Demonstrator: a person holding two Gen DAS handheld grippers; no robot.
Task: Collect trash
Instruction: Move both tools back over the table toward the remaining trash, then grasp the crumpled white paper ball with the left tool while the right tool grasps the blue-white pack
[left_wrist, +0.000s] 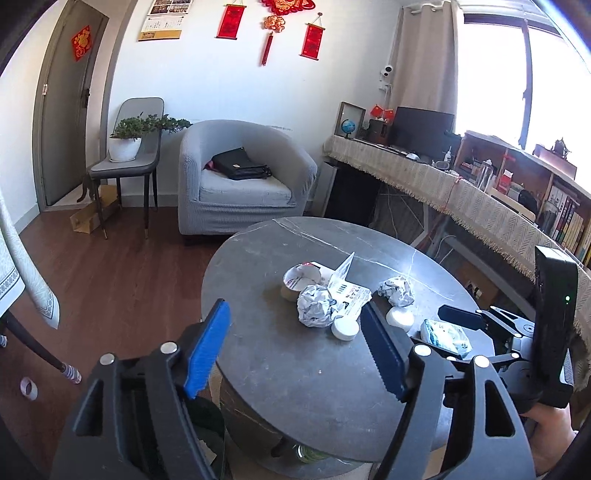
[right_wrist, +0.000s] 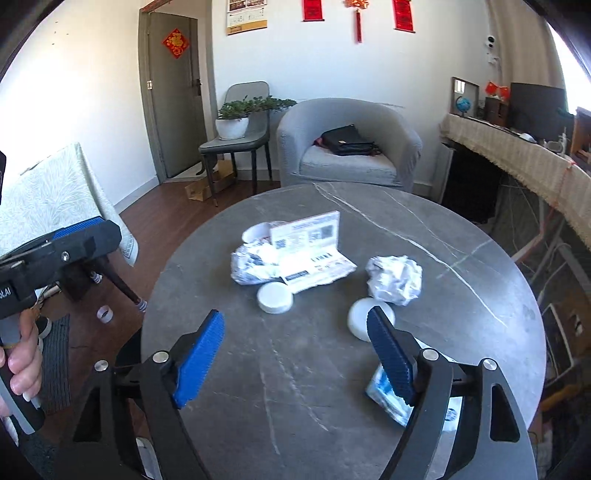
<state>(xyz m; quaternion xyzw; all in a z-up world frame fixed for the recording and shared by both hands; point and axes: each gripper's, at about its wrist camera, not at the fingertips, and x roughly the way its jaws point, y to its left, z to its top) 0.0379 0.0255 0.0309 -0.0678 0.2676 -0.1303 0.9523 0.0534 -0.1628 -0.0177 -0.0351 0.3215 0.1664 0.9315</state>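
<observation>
While hovering over the round desk (right_wrist: 369, 424), left gripper (left_wrist: 295, 350) and right gripper (right_wrist: 295, 350) both spread wide, empty; crumpled paper (right_wrist: 394, 279), lids, leaflet ahead.

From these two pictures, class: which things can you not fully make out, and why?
- Tissue pack, right wrist view: partly behind the right gripper.
- Leaflet print, both views: too small to read.
- Jar under the round table, left wrist view: table edge hides most.
</observation>
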